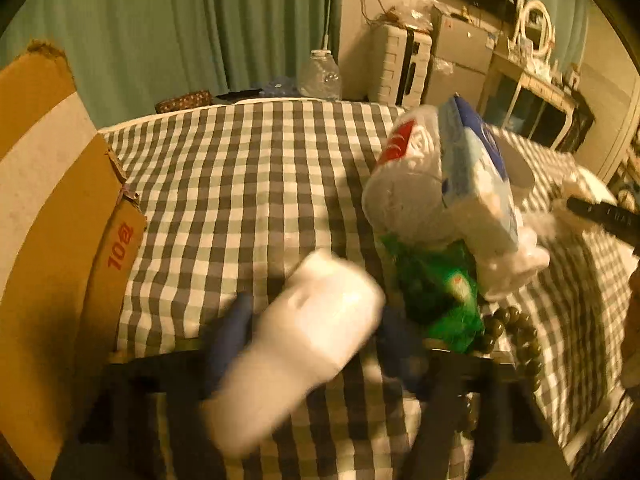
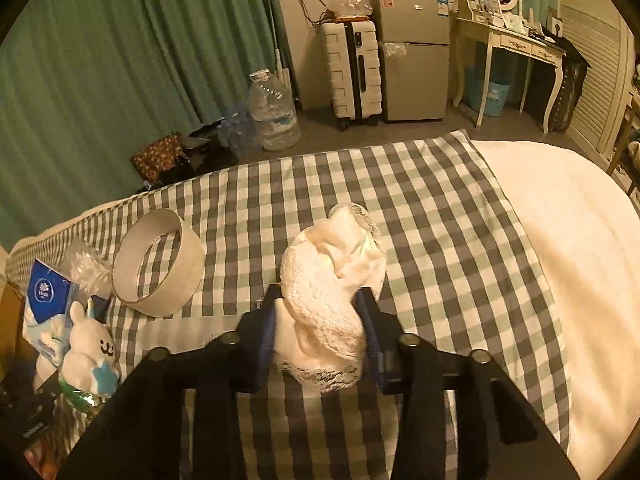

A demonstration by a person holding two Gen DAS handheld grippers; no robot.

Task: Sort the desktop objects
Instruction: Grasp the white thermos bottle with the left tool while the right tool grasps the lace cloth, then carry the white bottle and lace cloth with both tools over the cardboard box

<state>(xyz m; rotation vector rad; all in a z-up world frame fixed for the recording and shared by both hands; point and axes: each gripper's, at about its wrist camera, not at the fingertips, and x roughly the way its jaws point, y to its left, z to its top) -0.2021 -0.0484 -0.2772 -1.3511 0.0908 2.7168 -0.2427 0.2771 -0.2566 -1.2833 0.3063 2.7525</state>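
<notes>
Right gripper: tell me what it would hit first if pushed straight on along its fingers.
The right gripper is already clamped on the white fluffy cloth bundle, so that comes first. Past the bundle, the line seems to run down onto bare checkered cloth, though depth is hard to judge.

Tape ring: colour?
Off-white tape ring, seen best in the right wrist view.

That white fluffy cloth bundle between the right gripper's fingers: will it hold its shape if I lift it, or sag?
The white cloth bundle is crumpled and folded, so it will probably sag and trail below the right hand-held gripper. Its fuzzy surface should resist slipping. It looks light for its bulk, and unlikely to roll.
</notes>
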